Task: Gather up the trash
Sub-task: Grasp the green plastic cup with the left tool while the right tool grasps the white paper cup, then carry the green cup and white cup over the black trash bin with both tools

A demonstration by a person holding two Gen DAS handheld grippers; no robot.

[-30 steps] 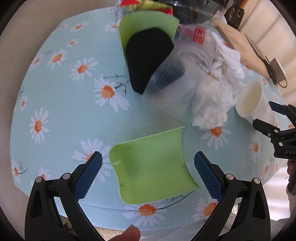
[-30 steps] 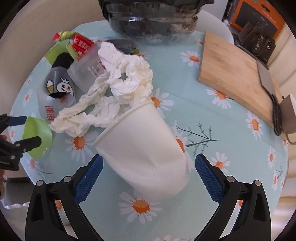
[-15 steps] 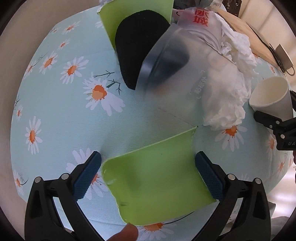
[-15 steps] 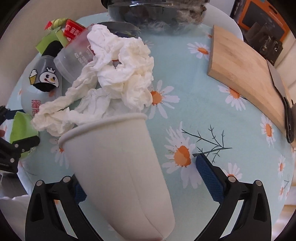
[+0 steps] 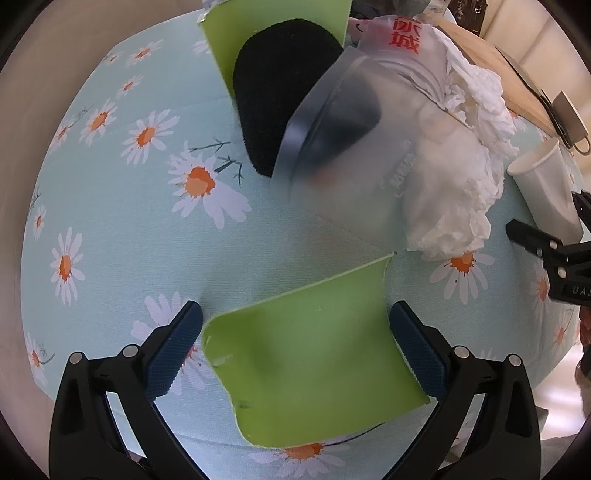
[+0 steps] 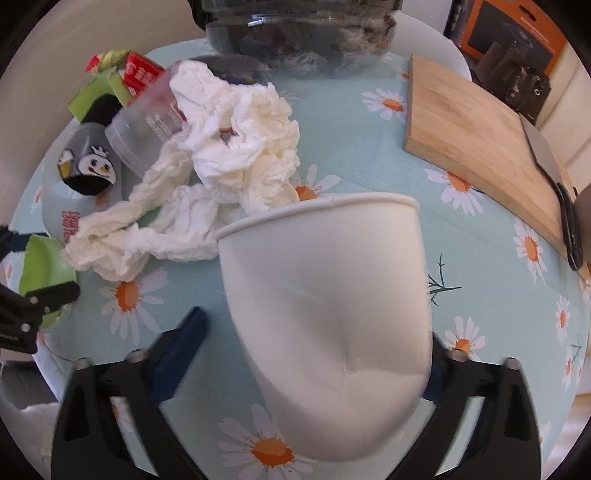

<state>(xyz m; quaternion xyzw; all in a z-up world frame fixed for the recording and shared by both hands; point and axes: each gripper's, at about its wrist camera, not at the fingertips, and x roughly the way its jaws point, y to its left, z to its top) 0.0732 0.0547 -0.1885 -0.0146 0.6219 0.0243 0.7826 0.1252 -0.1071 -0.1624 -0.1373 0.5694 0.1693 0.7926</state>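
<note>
A torn green wrapper piece (image 5: 314, 354) lies flat on the daisy tablecloth, right between the blue pads of my left gripper (image 5: 295, 341). That gripper stands open, with each pad close beside an edge of the wrapper. A white paper cup (image 6: 325, 314) lies tipped between the fingers of my right gripper (image 6: 314, 343), whose jaws are closing. A gap still shows between the left fingertip (image 6: 188, 336) and the cup wall, and the cup hides most of the right finger. The left wrist view shows the same paper cup (image 5: 546, 192) and right gripper (image 5: 550, 254) at its right edge.
Crumpled white tissue (image 6: 229, 173) sprawls behind the cup, touching a clear plastic cup (image 5: 362, 155) on its side. Beyond are a green packet with a black patch (image 5: 280, 81), a penguin-print tub (image 6: 85, 173) and red wrappers (image 6: 138, 74). A wooden board (image 6: 476, 136) with a cleaver (image 6: 546, 158) lies right, and a dark jar (image 6: 295, 33) stands behind.
The right gripper came down around the paper cup and its left finger moved inward. The left gripper came closer over the green piece, which now fills the space between its pads.
</note>
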